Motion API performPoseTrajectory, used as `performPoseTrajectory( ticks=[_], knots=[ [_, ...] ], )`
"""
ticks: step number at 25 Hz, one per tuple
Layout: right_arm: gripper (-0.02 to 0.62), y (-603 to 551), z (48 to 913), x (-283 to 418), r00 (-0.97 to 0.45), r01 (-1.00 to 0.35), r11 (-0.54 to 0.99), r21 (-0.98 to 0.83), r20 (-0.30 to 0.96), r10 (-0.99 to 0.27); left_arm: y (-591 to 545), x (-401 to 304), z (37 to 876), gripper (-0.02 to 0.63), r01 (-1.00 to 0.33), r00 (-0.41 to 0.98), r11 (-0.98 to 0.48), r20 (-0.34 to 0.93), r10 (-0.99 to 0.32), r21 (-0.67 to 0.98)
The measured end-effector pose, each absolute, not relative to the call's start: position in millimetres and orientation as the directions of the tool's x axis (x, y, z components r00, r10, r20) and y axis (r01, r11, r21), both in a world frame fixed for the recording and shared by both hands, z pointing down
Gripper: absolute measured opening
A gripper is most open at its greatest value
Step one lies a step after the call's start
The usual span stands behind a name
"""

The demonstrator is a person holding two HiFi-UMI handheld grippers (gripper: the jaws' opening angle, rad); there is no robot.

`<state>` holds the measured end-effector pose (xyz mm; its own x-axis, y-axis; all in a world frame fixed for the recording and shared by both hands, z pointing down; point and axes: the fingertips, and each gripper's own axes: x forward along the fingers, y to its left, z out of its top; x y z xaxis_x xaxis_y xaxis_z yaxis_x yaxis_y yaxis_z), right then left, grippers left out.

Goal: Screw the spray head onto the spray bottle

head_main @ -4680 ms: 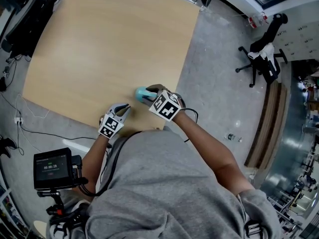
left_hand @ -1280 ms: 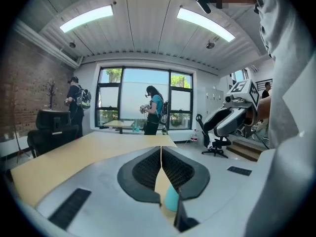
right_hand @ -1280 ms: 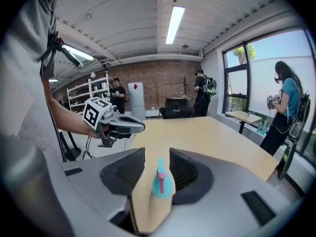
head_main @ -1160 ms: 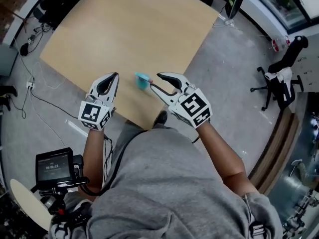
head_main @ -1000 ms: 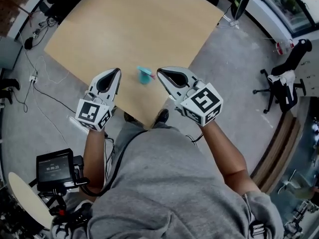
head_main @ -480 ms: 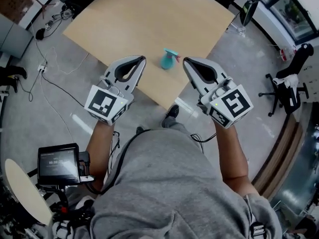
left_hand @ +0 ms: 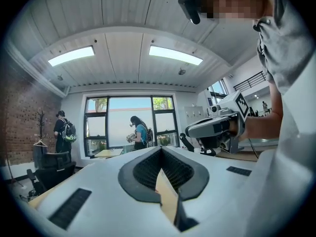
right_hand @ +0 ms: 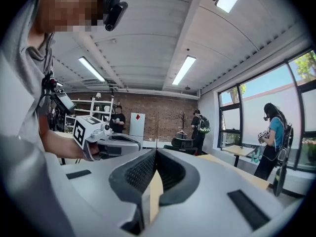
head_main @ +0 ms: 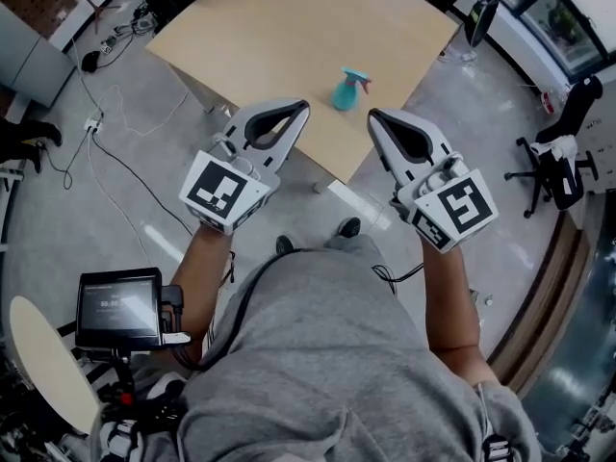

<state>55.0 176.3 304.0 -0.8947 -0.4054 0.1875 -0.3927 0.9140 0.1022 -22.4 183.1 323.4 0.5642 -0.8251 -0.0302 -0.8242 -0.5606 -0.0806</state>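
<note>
Fingers of your left gripper: pressed together, nothing between them. Fingers of your right gripper: likewise closed and empty. Both grippers: held side by side in front of you, apart from each other, tips toward the desk, touching nothing. Spray bottle: teal, spray head on top, upright on the desk near its closest corner, just beyond the two grippers' tips. Small screen: on a stand at your left. Office chair: on the floor, far right.
</note>
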Motion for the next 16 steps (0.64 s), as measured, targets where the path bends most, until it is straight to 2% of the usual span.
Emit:
performPoseTrajectory(
  ticks=[10, 16],
  knots=[
    [0.005, 176.0, 291.7, 59.6, -0.891, -0.396, 0.912, 0.108, 0.197, -0.41, 186.2, -32.5, 320.9, 0.005, -0.841, 0.542, -0.541, -0.044, -0.839, -0.026],
    [0.005, 193.7, 297.2, 85.7, -0.889, -0.401, 0.912, 0.089, 0.202, -0.41, 206.3, -6.0, 339.2, 0.005, -0.838, 0.546, -0.546, -0.011, -0.838, 0.003]
  ],
)
